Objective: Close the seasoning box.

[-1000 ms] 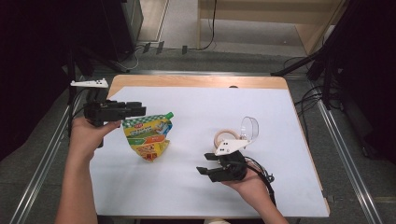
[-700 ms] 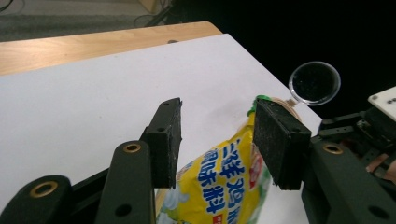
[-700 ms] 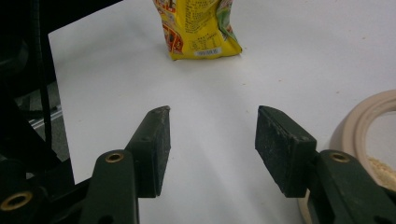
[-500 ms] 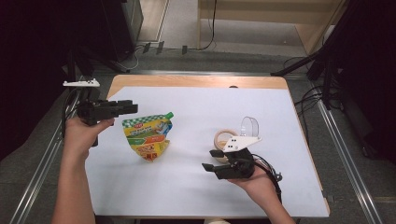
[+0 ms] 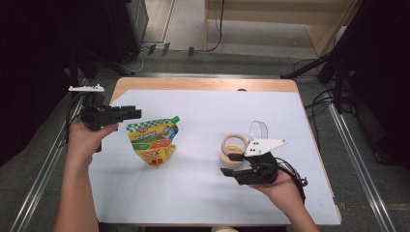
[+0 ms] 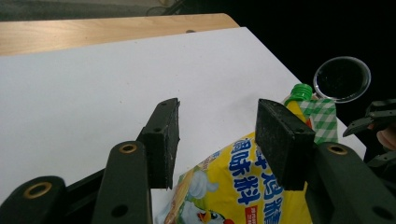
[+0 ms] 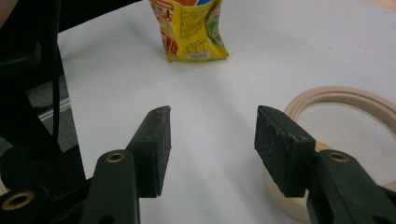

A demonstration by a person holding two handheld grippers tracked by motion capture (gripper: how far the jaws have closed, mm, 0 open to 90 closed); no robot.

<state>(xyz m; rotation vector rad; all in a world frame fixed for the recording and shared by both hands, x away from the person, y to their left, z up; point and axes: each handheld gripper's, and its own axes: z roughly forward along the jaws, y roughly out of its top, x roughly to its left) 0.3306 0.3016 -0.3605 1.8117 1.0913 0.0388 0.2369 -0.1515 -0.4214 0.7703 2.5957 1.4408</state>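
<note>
Pouch: laid flat on the white sheet, left of centre, green cap pointed away from the person; nothing grips it.
Left gripper: held level just beside the pouch's upper left corner, aimed across it; in the left gripper view the pouch is seen below and beyond the pads, not between them.
Left jaws: half spread, having just been opening, with nothing between them; a reach for the pouch is judged likely.
Tape roll: set flat right of centre, well apart from the pouch.
Right gripper: held just beside the roll, which lies next to one pad.
Right jaws: parted, nothing clasped.
Clear cup: placed behind the roll, untouched.
</note>
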